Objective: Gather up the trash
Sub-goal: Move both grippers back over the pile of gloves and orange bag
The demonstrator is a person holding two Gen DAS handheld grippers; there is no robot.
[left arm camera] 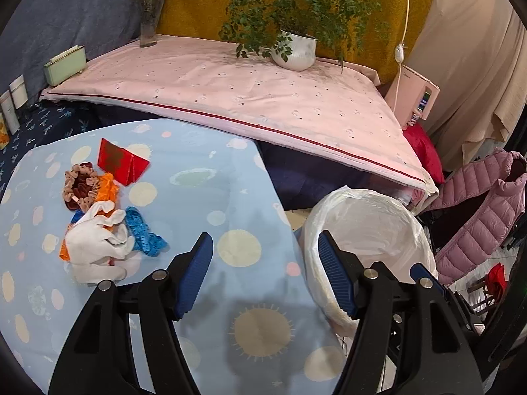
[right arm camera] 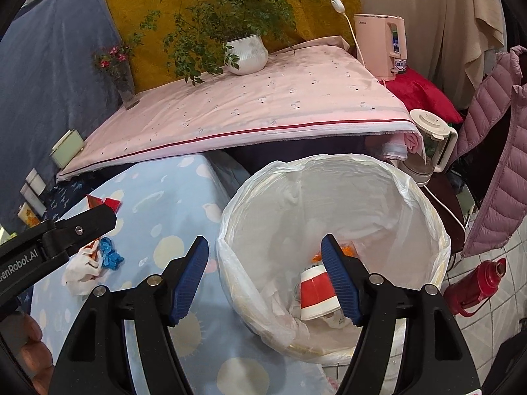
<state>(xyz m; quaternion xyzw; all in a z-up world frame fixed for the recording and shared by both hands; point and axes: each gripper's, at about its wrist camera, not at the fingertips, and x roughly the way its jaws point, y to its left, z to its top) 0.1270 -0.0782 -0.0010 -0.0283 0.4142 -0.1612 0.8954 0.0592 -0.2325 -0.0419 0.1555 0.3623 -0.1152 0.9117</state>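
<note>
A pile of trash lies on the blue spotted tablecloth (left arm camera: 204,197): a red folded card (left arm camera: 122,161), a brown scrunchie (left arm camera: 80,187), orange scraps (left arm camera: 105,186), a white crumpled cloth (left arm camera: 98,247) and a blue strip (left arm camera: 143,232). My left gripper (left arm camera: 265,247) is open and empty, right of the pile, over the table's edge. The bin with a white liner (right arm camera: 332,230) stands beside the table. A red and white paper cup (right arm camera: 318,294) lies in it. My right gripper (right arm camera: 265,250) is open and empty over the bin's near rim. The left gripper's body (right arm camera: 66,230) shows above the pile (right arm camera: 95,260).
A pink-covered surface (left arm camera: 247,92) behind holds a potted plant (left arm camera: 294,51), a vase of flowers (left arm camera: 150,23) and a green box (left arm camera: 66,65). A pink appliance (right arm camera: 382,46), a blender jug (right arm camera: 428,144), a pink jacket (right arm camera: 494,151) and a red flask (right arm camera: 477,283) are at the right.
</note>
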